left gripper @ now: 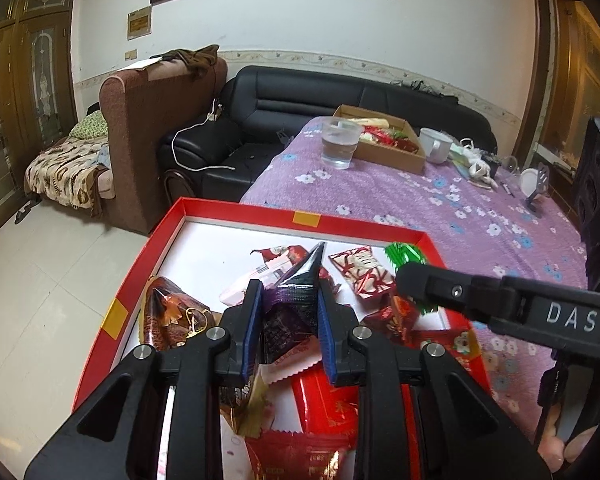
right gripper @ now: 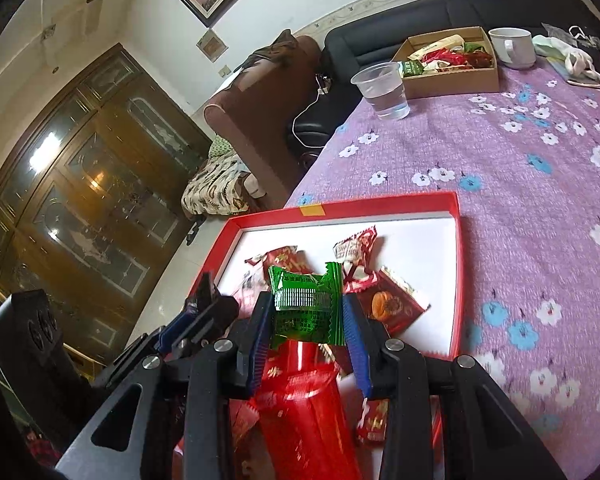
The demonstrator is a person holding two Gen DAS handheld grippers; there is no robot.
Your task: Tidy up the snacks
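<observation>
A red tray (left gripper: 300,210) with a white floor lies at the near left corner of the purple flowered tablecloth and holds several red, brown and pink snack packets. My left gripper (left gripper: 289,286) hangs over the tray, shut on a dark purple snack packet (left gripper: 288,320) that sticks up between the blue pads. My right gripper (right gripper: 307,300) is shut on a green snack packet (right gripper: 306,312) just above the tray (right gripper: 380,202). In the left wrist view the right gripper (left gripper: 408,276) reaches in from the right with the green packet (left gripper: 404,254) at its tip. The left gripper (right gripper: 204,304) sits close on the left.
At the far end of the table stand a brown cardboard box (right gripper: 452,76) of mixed snacks, a plastic cup of water (right gripper: 384,92) and a white mug (right gripper: 512,46). A black sofa (left gripper: 300,96) lies behind. The table's left edge drops to a tiled floor.
</observation>
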